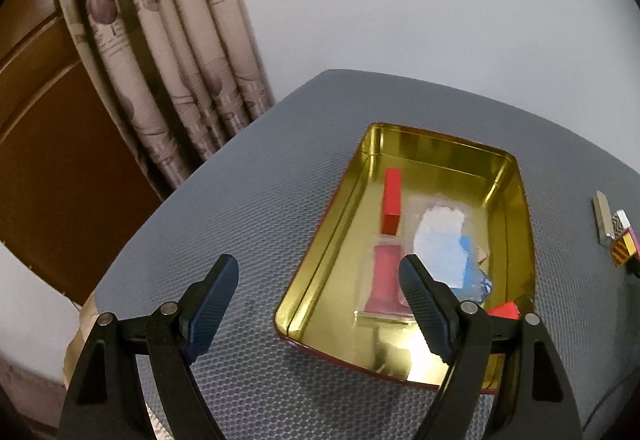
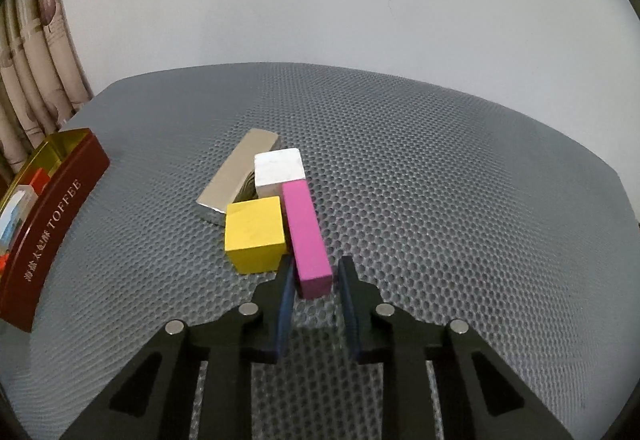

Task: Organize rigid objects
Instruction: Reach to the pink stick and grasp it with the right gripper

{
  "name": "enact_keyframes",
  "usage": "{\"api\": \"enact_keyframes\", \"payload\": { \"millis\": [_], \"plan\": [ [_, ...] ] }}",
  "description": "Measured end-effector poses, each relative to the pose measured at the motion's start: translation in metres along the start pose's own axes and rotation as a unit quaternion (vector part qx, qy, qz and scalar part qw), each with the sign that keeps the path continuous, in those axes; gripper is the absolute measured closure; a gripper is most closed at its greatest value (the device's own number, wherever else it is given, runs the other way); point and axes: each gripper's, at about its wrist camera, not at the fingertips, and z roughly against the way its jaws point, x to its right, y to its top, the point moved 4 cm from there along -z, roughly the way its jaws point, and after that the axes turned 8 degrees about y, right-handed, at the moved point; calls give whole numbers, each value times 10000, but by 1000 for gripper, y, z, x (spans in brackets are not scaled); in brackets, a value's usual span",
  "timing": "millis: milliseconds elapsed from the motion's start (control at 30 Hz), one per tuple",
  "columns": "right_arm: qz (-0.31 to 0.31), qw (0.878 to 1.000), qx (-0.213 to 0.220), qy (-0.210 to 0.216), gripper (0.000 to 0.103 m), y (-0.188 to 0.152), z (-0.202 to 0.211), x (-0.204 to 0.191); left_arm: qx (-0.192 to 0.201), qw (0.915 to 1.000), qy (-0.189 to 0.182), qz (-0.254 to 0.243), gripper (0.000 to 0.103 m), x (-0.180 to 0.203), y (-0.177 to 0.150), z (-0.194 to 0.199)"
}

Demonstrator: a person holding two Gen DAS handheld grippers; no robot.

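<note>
Now right hand-held gripper (image 2: 314, 280) straddles (loosely) pink block (image 2: 306, 236).

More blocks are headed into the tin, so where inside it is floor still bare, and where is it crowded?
Inside the tin, bare gold floor shows along the far wall beyond the red block and at the near end below the pink packet. The middle is crowded: the white-blue packet lies beside both.

The dark red outer wall of the tin (image 2: 52, 215) reads "TOFFEE" in pale capitals, beside Chinese characters too small to read.
</note>
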Motion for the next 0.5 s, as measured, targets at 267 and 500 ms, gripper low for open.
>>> {"api": "enact_keyframes", "payload": {
  "millis": [267, 500],
  "plan": [
    [52, 9999, 21, 134, 83, 7, -18, -9, 27, 9998, -109, -176, 23, 12, -3, 3],
    [78, 9999, 58, 140, 88, -4, -14, -14, 131, 9974, -407, -572, 23, 47, -13, 20]
  ]
}}
